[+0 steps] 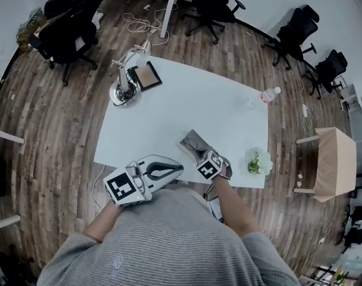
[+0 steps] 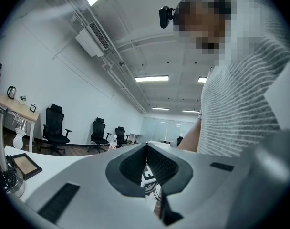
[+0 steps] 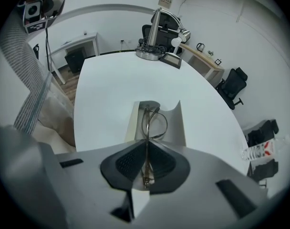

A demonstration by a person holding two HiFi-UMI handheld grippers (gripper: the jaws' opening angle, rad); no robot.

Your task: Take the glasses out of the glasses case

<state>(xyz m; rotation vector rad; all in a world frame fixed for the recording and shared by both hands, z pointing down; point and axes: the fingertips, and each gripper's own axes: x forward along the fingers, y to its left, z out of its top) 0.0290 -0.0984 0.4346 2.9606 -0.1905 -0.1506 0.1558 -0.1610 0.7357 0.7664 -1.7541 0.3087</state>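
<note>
An open grey glasses case point(image 3: 176, 128) lies on the white table point(image 1: 187, 106) near its front edge, also seen in the head view as the case point(image 1: 194, 142). Thin metal-rimmed glasses point(image 3: 146, 128) stand on edge over the case. My right gripper point(image 3: 146, 151) points steeply down at it and is shut on the glasses' frame, which runs between the dark pads point(image 3: 161, 161). In the head view the right gripper point(image 1: 203, 155) sits just below the case. My left gripper point(image 1: 163, 170) hovers level at the table's front edge, left of the case, shut and holding nothing point(image 2: 146, 159).
A silver desk lamp point(image 1: 124, 88) and a small framed board point(image 1: 146, 75) stand at the table's far left. A water bottle point(image 1: 269, 94) lies far right, white flowers point(image 1: 259, 162) near right. Office chairs point(image 1: 214, 5) ring the table; a wooden stool point(image 1: 336, 162) stands right.
</note>
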